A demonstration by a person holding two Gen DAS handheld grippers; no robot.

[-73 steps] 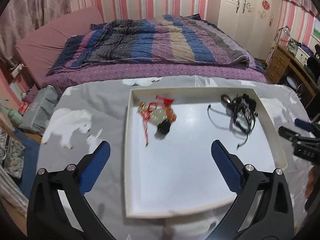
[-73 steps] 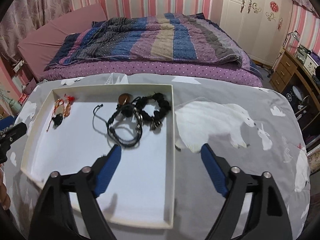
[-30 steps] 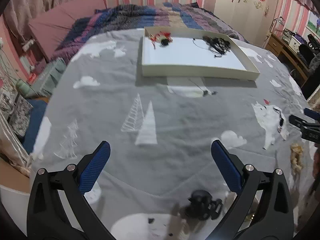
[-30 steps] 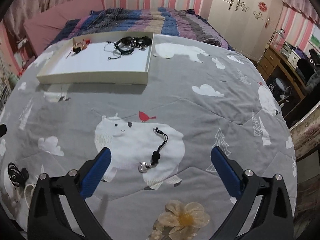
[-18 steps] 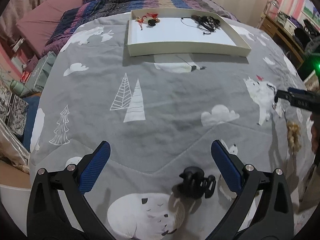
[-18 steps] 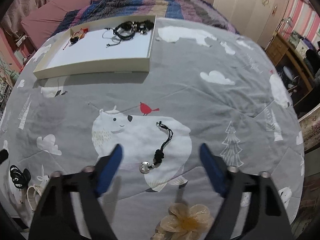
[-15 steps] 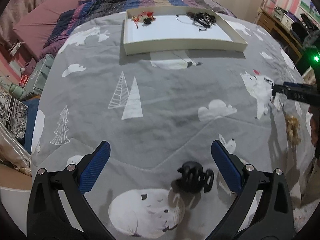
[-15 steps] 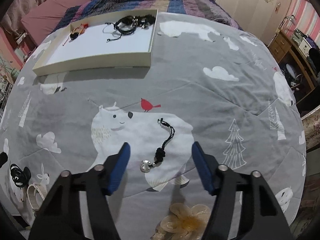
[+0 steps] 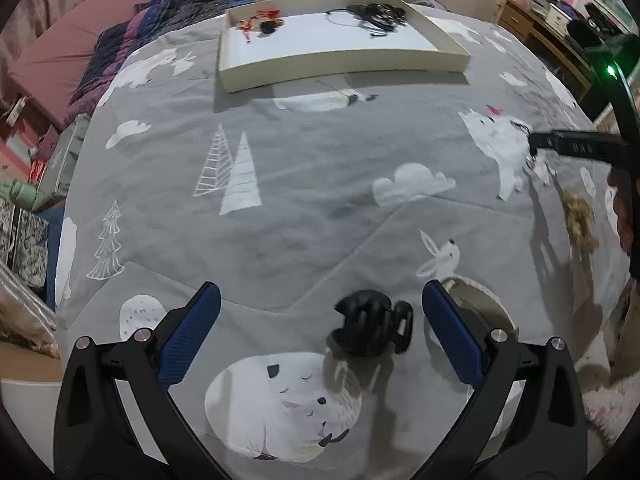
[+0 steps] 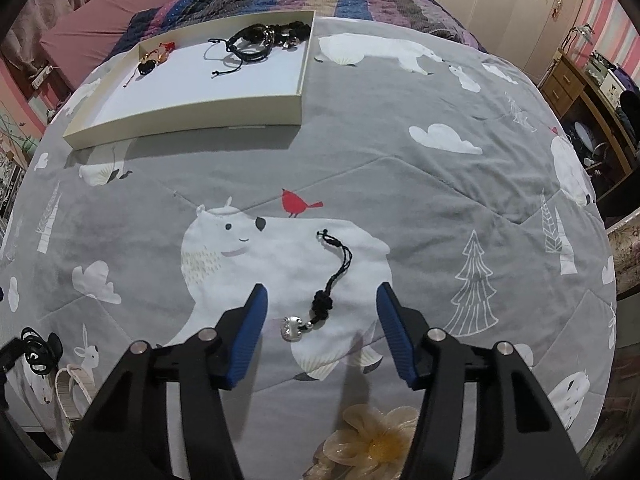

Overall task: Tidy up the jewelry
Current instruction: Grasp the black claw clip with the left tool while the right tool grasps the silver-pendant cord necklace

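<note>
**Two hand-held grippers hovering over loose jewelry on the blanket**

Two hand-held grippers are pointing down at a grey blanket (image 10: 420, 184) printed with polar bears and trees. The right hand-held gripper (image 10: 322, 322) is standing half open, released, its jaws having just been closing, with a black cord charm (image 10: 320, 304) lying between the blue pads but touching neither. The charm is showing a knotted black cord, a tight knot cluster and one small silver pendant at its near end, resting on a white bear print. The left hand-held gripper (image 9: 320, 330) is gaping wide, grasping nothing, with one black hair claw clip (image 9: 370, 328) lying on the blanket between its fingers, nearer the right one. One pale woven band (image 9: 480, 296) is lying just beside the clip, partly hidden by that finger. One cream fabric flower (image 10: 374, 440) is sitting close under the right hand-held gripper. One shallow cream tray (image 10: 192, 112) is lying well apart at the far side, holding two clusters: a red-and-gold piece (image 10: 154, 58) in its left corner and a tangle of black cord bracelets (image 10: 260, 40) at its right.
</note>
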